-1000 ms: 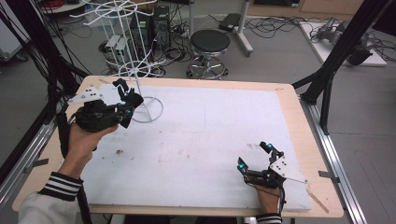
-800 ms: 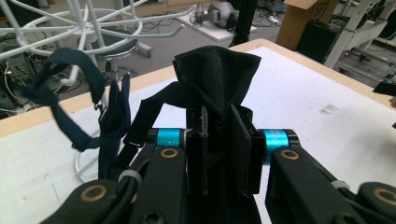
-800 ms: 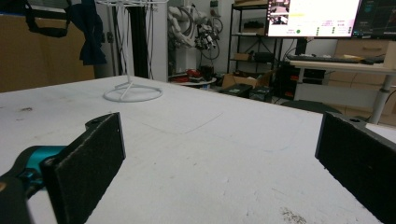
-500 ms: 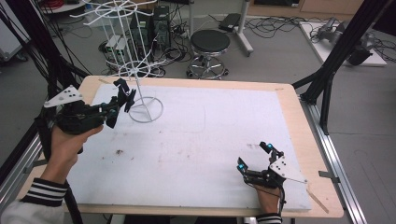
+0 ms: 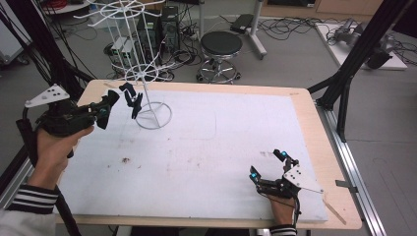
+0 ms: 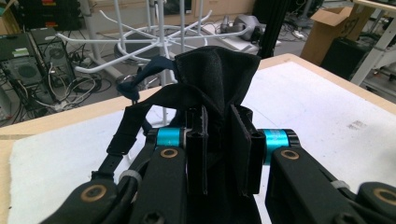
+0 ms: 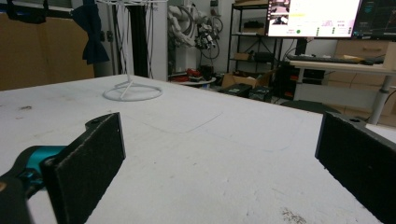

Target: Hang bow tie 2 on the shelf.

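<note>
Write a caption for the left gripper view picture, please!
Left gripper pinches a dark bow tie in front of the white wire rack.

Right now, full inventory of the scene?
Bow tie: 1, dark navy, pinched in the left tool, beside the rack.
Wire rack: 1, white, far-left of the mat.
Mat: 1, white, covers the table.
Table: 1, light wood.
Stool: 1, black, on the floor beyond the table.
Left tool: 1, black, raised at left, shut on the bow tie.
Right tool: 1, black, near-right on the mat, open.
</note>
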`<state>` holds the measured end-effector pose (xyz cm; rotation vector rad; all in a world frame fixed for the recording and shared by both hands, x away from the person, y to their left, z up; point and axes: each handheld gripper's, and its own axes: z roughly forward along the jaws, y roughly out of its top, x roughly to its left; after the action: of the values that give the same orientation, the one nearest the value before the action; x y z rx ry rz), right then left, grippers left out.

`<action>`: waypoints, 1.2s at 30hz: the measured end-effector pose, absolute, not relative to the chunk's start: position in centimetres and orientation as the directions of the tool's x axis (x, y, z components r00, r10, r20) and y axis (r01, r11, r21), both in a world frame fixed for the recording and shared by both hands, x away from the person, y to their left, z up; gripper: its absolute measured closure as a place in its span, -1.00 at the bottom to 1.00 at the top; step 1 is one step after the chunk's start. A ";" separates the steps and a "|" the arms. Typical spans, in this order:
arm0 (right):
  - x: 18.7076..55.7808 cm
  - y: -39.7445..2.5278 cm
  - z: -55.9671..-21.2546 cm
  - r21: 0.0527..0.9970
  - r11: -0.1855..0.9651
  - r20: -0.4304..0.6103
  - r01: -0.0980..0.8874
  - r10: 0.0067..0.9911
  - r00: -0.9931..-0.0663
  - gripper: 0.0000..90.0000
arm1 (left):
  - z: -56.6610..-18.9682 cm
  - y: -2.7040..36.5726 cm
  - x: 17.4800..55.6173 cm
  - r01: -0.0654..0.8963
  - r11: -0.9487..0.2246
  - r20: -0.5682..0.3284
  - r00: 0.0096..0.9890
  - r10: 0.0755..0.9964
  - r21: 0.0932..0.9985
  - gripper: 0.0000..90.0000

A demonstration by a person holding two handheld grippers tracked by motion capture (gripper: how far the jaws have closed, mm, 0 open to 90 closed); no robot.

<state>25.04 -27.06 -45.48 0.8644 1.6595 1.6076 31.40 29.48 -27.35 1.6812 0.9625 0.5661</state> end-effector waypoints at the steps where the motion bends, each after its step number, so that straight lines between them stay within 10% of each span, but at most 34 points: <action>1: 25.1 -27.1 -45.5 1.000 0.027 -0.017 0.008 0.827 -0.561 -0.98 | -27.3 29.6 31.5 0.313 -0.107 -0.092 0.560 0.823 0.944 0.71; 36: 25.0 -27.1 -45.5 1.000 0.021 -0.011 0.011 0.832 -0.554 -0.98 | -25.4 32.6 38.1 0.306 -0.117 -0.067 0.531 0.845 0.945 0.71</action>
<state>25.03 -27.07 -45.49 0.8710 1.6486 1.6059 38.08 32.58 -25.44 1.6799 0.9819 0.6168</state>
